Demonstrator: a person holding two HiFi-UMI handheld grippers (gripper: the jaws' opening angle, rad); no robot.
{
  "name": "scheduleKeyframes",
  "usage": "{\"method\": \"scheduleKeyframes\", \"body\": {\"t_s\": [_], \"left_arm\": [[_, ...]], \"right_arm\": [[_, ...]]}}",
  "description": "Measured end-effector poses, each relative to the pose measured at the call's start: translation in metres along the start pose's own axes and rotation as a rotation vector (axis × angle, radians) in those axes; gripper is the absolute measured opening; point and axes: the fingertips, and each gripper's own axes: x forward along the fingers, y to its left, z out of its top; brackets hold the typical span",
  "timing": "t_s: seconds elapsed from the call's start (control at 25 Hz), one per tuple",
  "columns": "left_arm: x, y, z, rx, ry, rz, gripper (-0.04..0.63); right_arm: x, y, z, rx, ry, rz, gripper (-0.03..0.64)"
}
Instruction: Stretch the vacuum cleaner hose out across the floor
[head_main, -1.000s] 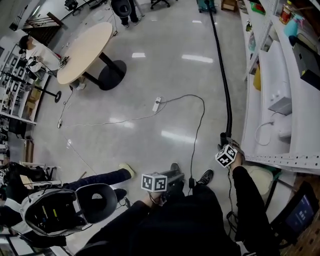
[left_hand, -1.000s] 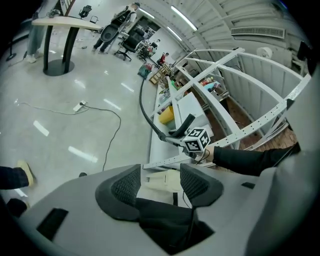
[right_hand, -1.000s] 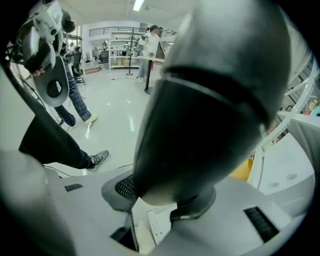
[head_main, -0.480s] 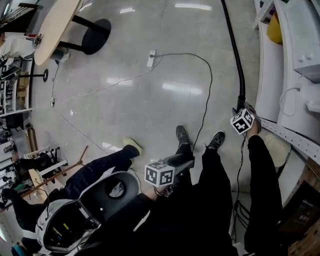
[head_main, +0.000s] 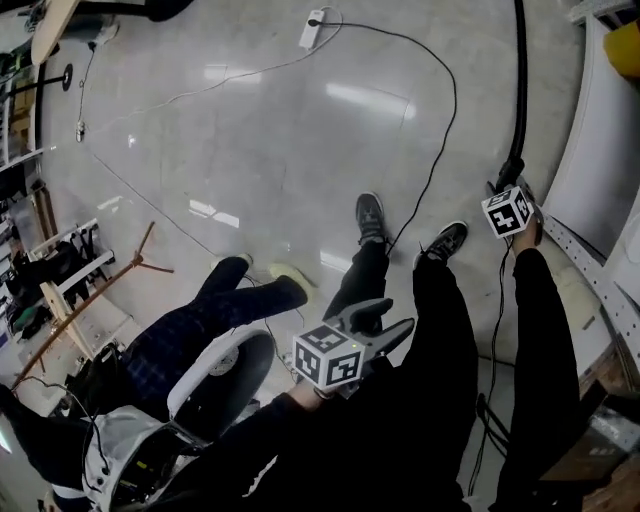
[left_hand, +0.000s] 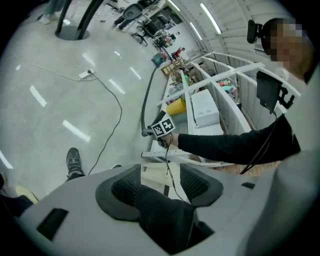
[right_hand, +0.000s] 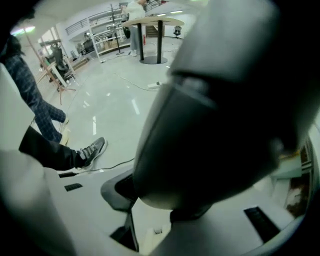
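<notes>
Right tool (head_main: 510, 195) grips the hose (head_main: 520, 90) end; the hose extends straight ahead of it across the floor (head_main: 280, 150); left tool (head_main: 388, 320) half-open, empty.

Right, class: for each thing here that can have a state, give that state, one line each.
vacuum hose: laid out along the floor, near end gripped.
right gripper: jaws shut on the vacuum hose.
left gripper: jaws apart, gripping nothing.
black cable: slack, looping across the floor.
power strip: lying flat on the floor.
</notes>
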Motion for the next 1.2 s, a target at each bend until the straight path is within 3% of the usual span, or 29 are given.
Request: {"method": "scheduleKeyframes", "body": {"t_s": [0.12,0.32,0.36,0.4,0.6,0.8,1.08,1.12,1.2], "left_arm": [[0.010,0.011,-0.005,-0.082,-0.034,-0.027,0.259],[0.032,0.047,-0.010,-0.144,-0.096,-0.033,0.259],[0.039,0.055,-0.010,-0.153,-0.100,-0.029,0.259],[0.047,0.062,-0.010,-0.164,-0.102,-0.026,0.259],[0.067,0.066,-0.008,-0.200,-0.126,-0.037,0.259],[0.042,0.047,0.012,-0.089,-0.124,0.010,0.259],[-0.005,-0.004,0.069,0.202,-0.151,0.107,0.259],[-0.013,-0.017,0.074,0.237,-0.150,0.114,0.259],[-0.031,-0.049,0.081,0.285,-0.145,0.117,0.259]], "right_arm": [[0.040,0.014,-0.001,0.078,-0.002,0.031,0.167],[0.101,0.046,0.008,0.080,-0.020,0.091,0.178],[0.113,0.052,0.010,0.091,-0.024,0.112,0.231],[0.124,0.059,0.010,0.105,-0.020,0.134,0.331],[0.133,0.089,0.000,0.116,0.010,0.224,0.357],[0.073,0.107,0.000,0.151,0.005,0.268,0.356],[-0.046,0.126,-0.005,0.362,-0.047,0.401,0.339],[-0.069,0.130,-0.007,0.418,-0.056,0.427,0.295],[-0.122,0.138,-0.010,0.560,-0.082,0.476,0.142]]}}
